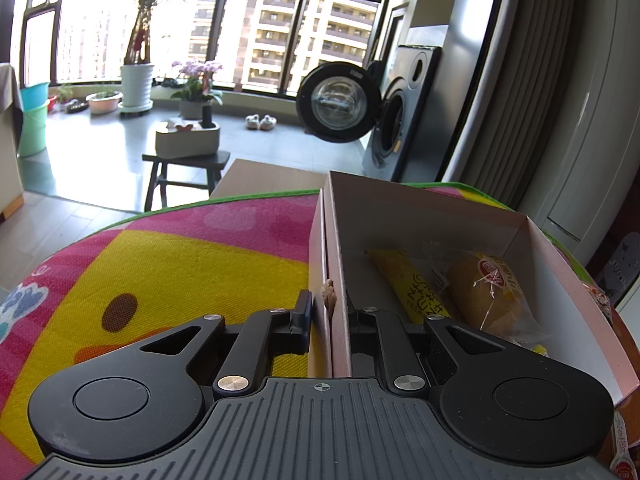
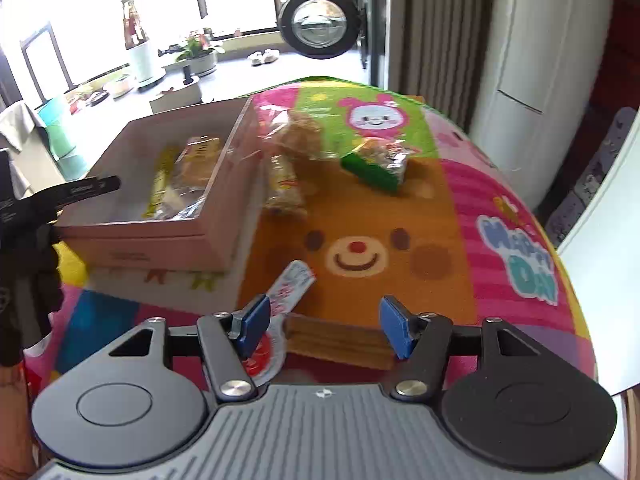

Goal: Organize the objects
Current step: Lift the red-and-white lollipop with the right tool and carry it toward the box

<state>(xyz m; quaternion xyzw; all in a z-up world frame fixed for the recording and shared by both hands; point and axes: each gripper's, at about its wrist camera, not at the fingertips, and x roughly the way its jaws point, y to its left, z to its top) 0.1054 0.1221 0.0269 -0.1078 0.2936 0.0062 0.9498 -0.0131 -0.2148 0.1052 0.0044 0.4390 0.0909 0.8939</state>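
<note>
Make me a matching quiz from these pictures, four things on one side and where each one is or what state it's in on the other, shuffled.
Things:
1. yellow stick packet
2. green-ended snack bag
3. left hand-held gripper
4. wafer bar

Places or states:
A. between the open fingers of the right hand-held gripper
B. clamped on the wall of the pink box
C. lying inside the pink box
D. on the mat, outside the box

Pairs: 1-C, 2-D, 3-B, 4-A
</note>
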